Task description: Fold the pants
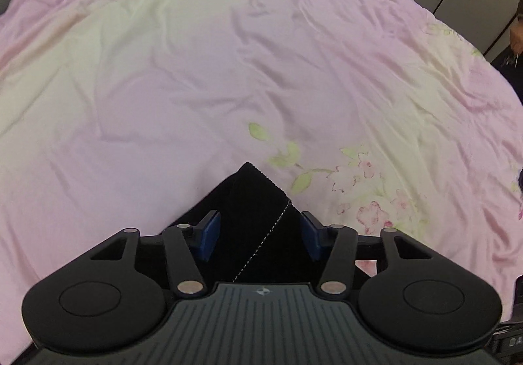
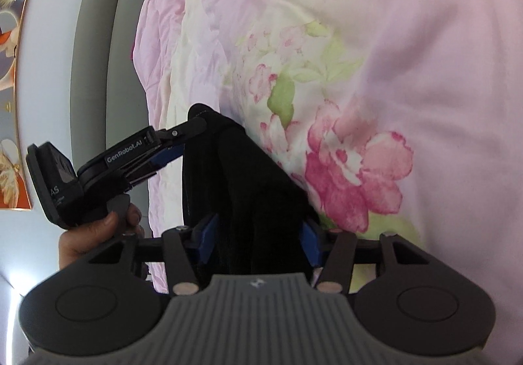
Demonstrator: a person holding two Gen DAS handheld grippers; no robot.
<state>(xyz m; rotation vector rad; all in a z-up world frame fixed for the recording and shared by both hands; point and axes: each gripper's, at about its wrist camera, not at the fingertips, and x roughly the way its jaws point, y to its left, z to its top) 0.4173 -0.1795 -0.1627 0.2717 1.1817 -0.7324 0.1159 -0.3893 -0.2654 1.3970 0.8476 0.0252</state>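
Left wrist view: the left tool (image 1: 258,235) points down at a bed covered by a pink and cream floral duvet (image 1: 202,80). A corner of the black pants (image 1: 255,201), with a pale dotted seam line across it, lies between the two blue pads. The fabric fills the gap, and both pads look pressed against it, so the tool holds the pants at a middling width.

Right wrist view: the right tool (image 2: 258,237) has a thick bunch of the same black pants (image 2: 242,175) between its blue pads, gripped from both sides. The cloth runs up and away from it to the left tool (image 2: 183,139), held by a hand (image 2: 98,231) at the left, whose fingers close on the far end of the pants above the duvet (image 2: 425,70).
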